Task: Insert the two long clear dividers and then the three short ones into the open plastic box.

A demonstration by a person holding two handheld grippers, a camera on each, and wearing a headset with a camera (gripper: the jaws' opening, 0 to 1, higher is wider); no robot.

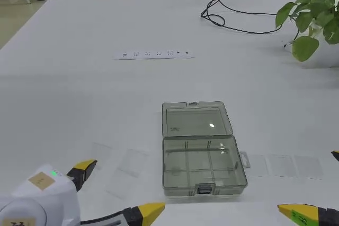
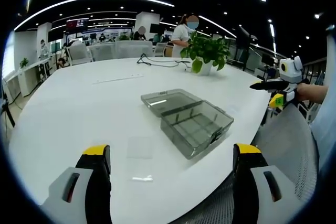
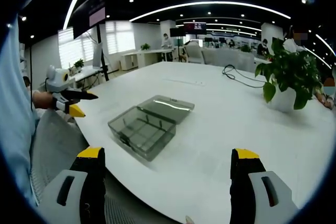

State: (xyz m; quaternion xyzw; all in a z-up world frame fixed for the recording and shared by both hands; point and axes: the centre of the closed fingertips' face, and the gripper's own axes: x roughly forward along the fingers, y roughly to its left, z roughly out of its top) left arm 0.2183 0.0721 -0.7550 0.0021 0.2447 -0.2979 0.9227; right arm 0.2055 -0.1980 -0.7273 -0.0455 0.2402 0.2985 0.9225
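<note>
Head view has the open plastic box [image 1: 175, 184] on the desk [image 1: 79, 93], clear dividers [image 1: 132, 162] flat to its left and more dividers [image 1: 280, 165] to its right. All five, I judge, remain to insert. My left gripper [image 2: 170, 150] and right gripper [image 3: 167, 153] gape wide, empty.

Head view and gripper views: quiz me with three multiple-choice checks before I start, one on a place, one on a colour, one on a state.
1. The potted plant stands: A) inside the plastic box; B) at the far right of the table; C) at the near left edge.
2. The left gripper has fingertips coloured: A) red; B) blue; C) yellow.
3. The box's lid is: A) open, folded back; B) shut; C) lifted by a gripper.

Answers:
1 B, its leaves show beyond the box, to the right.
2 C, both tips are yellow.
3 A, it lies flat on the table.
</note>
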